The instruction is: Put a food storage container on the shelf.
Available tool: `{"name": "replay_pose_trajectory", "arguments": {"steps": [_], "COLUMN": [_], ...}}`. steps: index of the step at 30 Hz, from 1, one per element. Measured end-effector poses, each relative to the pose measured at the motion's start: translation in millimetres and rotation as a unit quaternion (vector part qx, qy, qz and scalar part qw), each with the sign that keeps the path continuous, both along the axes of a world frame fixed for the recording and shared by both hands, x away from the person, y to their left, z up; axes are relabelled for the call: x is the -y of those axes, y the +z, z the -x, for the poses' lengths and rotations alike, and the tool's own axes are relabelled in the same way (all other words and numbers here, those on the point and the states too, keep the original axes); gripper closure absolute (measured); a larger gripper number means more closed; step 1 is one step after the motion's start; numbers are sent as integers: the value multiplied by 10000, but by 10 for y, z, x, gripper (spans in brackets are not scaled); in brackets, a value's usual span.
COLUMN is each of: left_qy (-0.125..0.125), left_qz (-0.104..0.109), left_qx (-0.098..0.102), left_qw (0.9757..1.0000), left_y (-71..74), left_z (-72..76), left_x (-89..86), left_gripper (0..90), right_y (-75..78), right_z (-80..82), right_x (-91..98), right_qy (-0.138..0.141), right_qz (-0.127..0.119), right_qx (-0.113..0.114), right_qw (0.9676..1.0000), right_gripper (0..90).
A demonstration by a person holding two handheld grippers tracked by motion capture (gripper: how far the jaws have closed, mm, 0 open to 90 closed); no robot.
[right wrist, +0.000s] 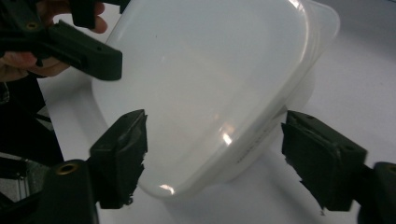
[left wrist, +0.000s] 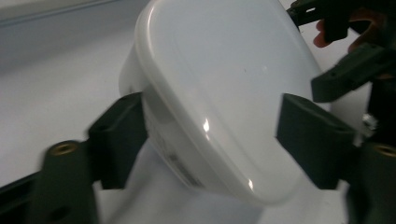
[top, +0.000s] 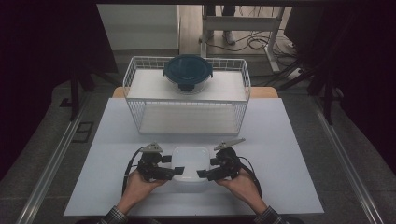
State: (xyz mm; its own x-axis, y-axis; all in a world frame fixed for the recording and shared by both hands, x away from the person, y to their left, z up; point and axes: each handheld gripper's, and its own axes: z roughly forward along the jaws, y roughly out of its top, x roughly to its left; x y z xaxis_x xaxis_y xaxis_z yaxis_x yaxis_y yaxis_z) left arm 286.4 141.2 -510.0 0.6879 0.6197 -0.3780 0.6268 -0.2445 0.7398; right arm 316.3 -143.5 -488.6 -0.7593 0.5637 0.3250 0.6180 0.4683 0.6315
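A white square lidded container (top: 189,158) sits on the white table near its front edge. My left gripper (top: 178,171) is at its left front corner and my right gripper (top: 202,174) at its right front corner, both pointing inward. In the left gripper view the container (left wrist: 219,70) lies tilted between the spread jaws of the left gripper (left wrist: 210,130), which stands open around its edge. In the right gripper view the right gripper (right wrist: 215,140) is likewise open, straddling the container (right wrist: 205,70). Across the lid, the other gripper's jaws show in each gripper view.
A white wire basket (top: 187,116) stands behind the container at mid-table. A round container with a dark teal lid (top: 187,71) rests on the basket's top. Bare white tabletop (top: 289,158) lies to the left and right of my hands.
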Motion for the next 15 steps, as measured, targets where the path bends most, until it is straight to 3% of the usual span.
{"name": "replay_pose_trajectory", "arguments": {"steps": [3, 6, 9, 15], "left_qy": [65, 143, 236, 400], "left_qz": [-42, 19, 116, 381], "left_qx": [146, 76, -27, -163], "left_qw": [9999, 9999, 9997, 9983], "left_y": [46, 67, 76, 78], "left_z": [94, 152, 183, 193], "left_x": [-53, -95, -115, -160], "left_gripper": [454, 563, 616, 705], "right_y": [35, 74, 105, 129], "right_z": [40, 77, 115, 148], "right_x": [59, 114, 160, 223], "right_qy": [-79, -211, -339, -506], "right_qz": [-50, -152, -259, -480], "right_qx": [61, 79, 73, -111], "right_qw": [9999, 9996, 9991, 9975], "right_gripper": [376, 513, 623, 724]}}
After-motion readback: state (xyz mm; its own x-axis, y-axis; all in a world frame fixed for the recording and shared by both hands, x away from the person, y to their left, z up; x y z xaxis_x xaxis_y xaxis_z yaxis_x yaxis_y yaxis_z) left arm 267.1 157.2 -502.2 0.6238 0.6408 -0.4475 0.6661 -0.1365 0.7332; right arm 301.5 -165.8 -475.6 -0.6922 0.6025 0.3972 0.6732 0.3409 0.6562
